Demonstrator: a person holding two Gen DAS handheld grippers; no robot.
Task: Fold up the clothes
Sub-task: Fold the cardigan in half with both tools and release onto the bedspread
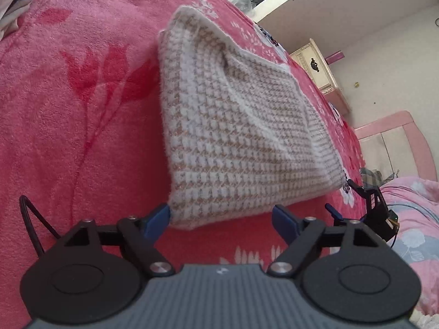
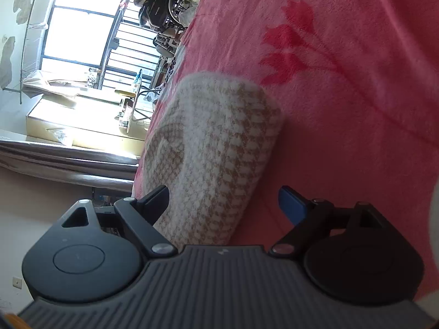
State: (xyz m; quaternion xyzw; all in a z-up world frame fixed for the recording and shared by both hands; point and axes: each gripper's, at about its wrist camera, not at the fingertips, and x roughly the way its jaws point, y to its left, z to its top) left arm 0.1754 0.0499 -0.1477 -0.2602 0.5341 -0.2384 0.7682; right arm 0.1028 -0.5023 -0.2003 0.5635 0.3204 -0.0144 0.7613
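A folded knit sweater (image 1: 236, 126) in a beige and white houndstooth pattern lies flat on the red floral blanket (image 1: 82, 109). My left gripper (image 1: 221, 219) stands open just before the sweater's near edge, its blue pads on either side of the near corner and not pressing it. In the right wrist view one rounded folded end of the sweater (image 2: 219, 142) runs in between the fingers of my right gripper (image 2: 223, 200), which is open with the pads off the knit. The right gripper (image 1: 367, 208) also shows past the sweater's right corner in the left wrist view.
A cream nightstand (image 1: 318, 68) and a pink headboard (image 1: 397, 134) stand beyond the bed, with a pink floral quilt (image 1: 411, 219) at the right. A black cable (image 1: 33, 219) loops at the lower left. The bed's edge drops off toward a bright window (image 2: 79, 27).
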